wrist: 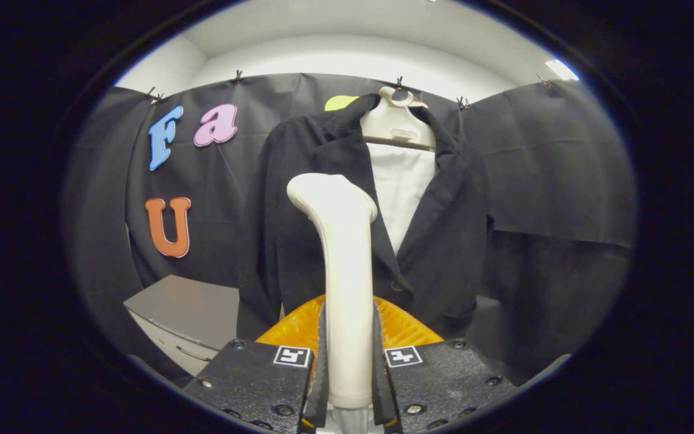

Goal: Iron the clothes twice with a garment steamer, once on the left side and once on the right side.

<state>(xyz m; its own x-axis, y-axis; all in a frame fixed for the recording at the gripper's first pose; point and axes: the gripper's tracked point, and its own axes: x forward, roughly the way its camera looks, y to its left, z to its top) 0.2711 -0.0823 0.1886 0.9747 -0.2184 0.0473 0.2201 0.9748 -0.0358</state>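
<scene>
Steamer point(347, 271), a pale wand with a bent head, is held upright between the fingers of the tongs point(349, 367), which are closed on its handle from both sides. The dark jacket point(443, 241) is hung on a light hanger point(392, 123) straight ahead, toward twelve o'clock beyond the steamer head, with a white lining or shirt point(404, 187) showing between its lapels. A grey cabinet point(184, 313) is seen low at about eight o'clock. The head is seen in front of the jacket's left panel, though contact cannot be confirmed (the cloth lies behind it). The first pass, on the left side, is judged to be in hand or about to start. Next, the head would need to be pressed lightly to the cloth and drawn along it.
</scene>
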